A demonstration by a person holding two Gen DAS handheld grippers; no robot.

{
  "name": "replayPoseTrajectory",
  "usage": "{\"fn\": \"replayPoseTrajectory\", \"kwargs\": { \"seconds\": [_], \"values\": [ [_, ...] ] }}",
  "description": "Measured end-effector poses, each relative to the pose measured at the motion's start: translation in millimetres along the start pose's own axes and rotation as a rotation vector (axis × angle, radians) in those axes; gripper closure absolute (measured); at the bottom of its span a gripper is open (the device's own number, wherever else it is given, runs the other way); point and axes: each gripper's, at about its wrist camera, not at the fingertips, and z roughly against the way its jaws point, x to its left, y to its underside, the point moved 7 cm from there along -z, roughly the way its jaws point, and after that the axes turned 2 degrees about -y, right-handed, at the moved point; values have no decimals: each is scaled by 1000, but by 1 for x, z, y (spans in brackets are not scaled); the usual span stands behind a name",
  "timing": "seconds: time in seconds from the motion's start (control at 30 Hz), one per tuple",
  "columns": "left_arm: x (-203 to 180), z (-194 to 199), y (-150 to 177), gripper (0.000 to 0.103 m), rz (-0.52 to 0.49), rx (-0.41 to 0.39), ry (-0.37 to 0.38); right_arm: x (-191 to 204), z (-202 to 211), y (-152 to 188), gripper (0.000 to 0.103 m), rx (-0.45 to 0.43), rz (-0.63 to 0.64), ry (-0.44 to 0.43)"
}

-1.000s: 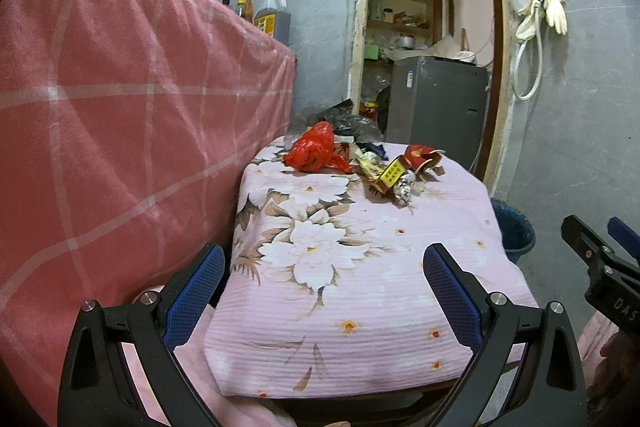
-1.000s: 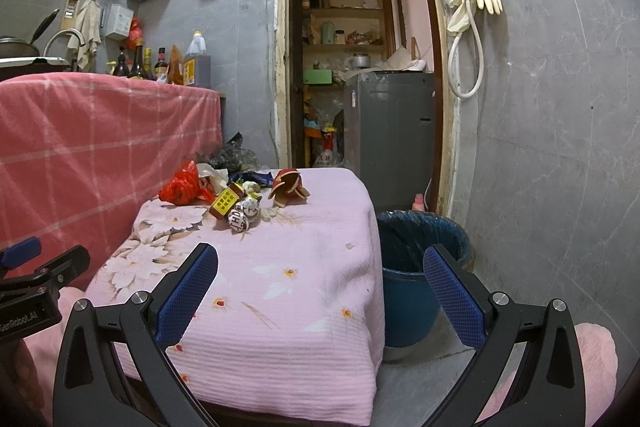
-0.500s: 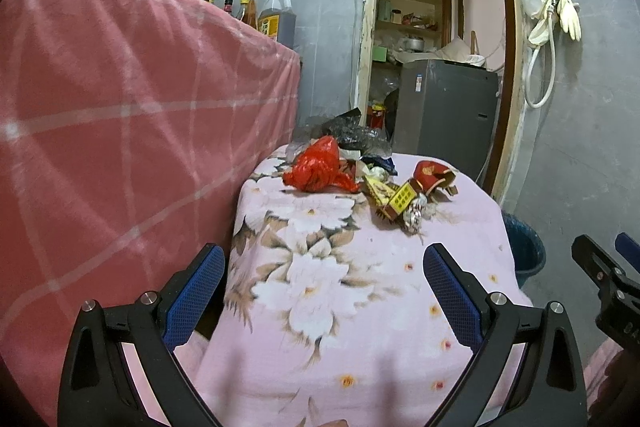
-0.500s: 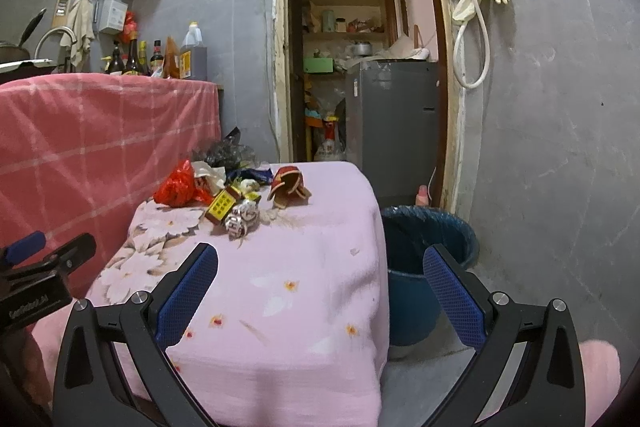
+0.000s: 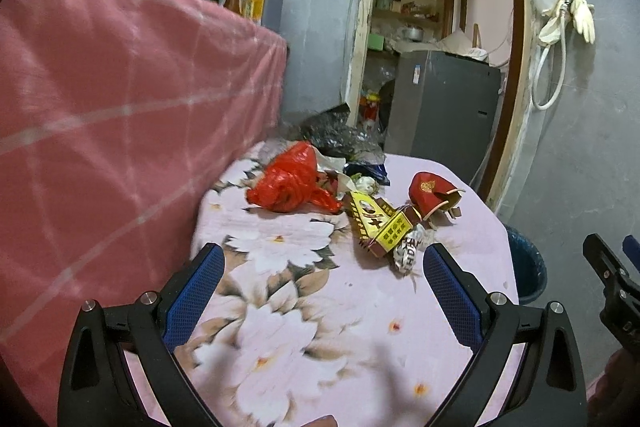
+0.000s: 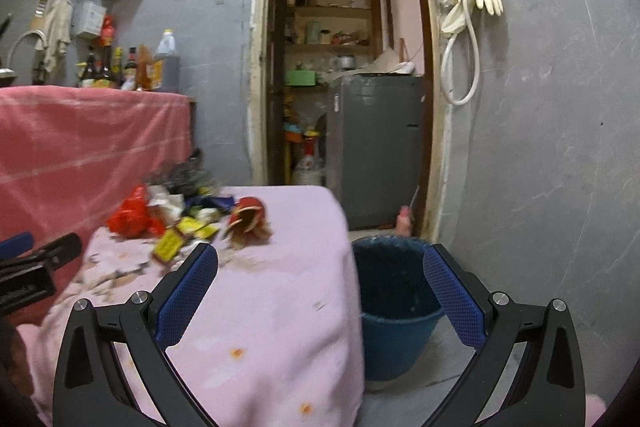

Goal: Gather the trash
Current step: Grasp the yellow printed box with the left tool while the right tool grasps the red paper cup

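Both my grippers gape empty; the trash pile [image 5: 360, 203] lies ahead, nearer my left gripper [image 5: 324, 291] than my right gripper [image 6: 320, 287].

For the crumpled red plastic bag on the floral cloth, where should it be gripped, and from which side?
Grip the raised, bunched crown of the red plastic bag, coming from above and the near side with the left hand-held gripper, which is open and nearest. The bag lies crumpled with its left and near flanks bare on the tablecloth; paper scraps and a yellow packet crowd its right, so approaching there would likely snag them.
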Motion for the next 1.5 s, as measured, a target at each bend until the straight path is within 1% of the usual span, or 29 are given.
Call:
{"fn": "replayPoseTrajectory", "kwargs": {
  "seconds": [0.1, 0.23, 0.43, 0.53, 0.57, 0.6, 0.63, 0.7, 0.8, 0.9, 0.93, 1.03, 1.1, 1.17, 1.23, 1.33, 1.37, 1.47, 1.5],
  "values": [
    [-1, -19, -6, 6, 18, 40, 27, -7, -20, -8, 0, 11, -2, -22],
    [0, -44, -14, 6, 46, 80, 56, -7, -52, -22, 0, 32, 4, -103],
    [-1, -71, -23, 7, 34, 101, 42, 11, -101, -36, 0, 77, 26, -228],
    [-5, -85, -27, 18, 12, 121, 51, 23, -119, -39, 0, 96, 29, -284],
    [-6, -90, -26, 24, 3, 141, 59, 27, -126, -40, 2, 113, 28, -301],
    [-8, -95, -26, 31, -1, 155, 65, 31, -134, -40, 7, 131, 27, -316],
    [-9, -102, -26, 34, -2, 174, 78, 35, -142, -40, 10, 151, 25, -334],
    [-11, -109, -24, 45, -1, 201, 98, 42, -159, -38, 20, 193, 28, -355],
    [-15, -121, -20, 55, 0, 245, 126, 52, -177, -32, 27, 256, 44, -380],
    [-15, -131, -14, 68, 3, 298, 134, 60, -196, -23, 32, 327, 56, -403],
    [-14, -134, -13, 69, 9, 314, 136, 64, -201, -19, 35, 349, 58, -413],
    [-10, -137, -7, 70, 47, 354, 153, 73, -215, -9, 37, 402, 80, -429],
    [-7, -136, -6, 70, 70, 359, 167, 78, -222, -3, 40, 433, 93, -429],
    [-6, -133, -6, 70, 75, 364, 175, 80, -229, 4, 42, 469, 76, -439],
    [-7, -130, -6, 70, 83, 374, 192, 81, -233, 9, 46, 487, 72, -436],
    [-9, -127, -7, 70, 108, 395, 224, 78, -234, 10, 47, 486, 62, -440],
    [-10, -127, -7, 71, 118, 400, 233, 77, -234, 10, 47, 486, 58, -443],
    [-14, -127, -6, 81, 153, 421, 261, 77, -235, 10, 48, 488, 48, -448],
    [-14, -126, -5, 83, 172, 431, 278, 77, -235, 10, 48, 488, 46, -450]
  ]
}}
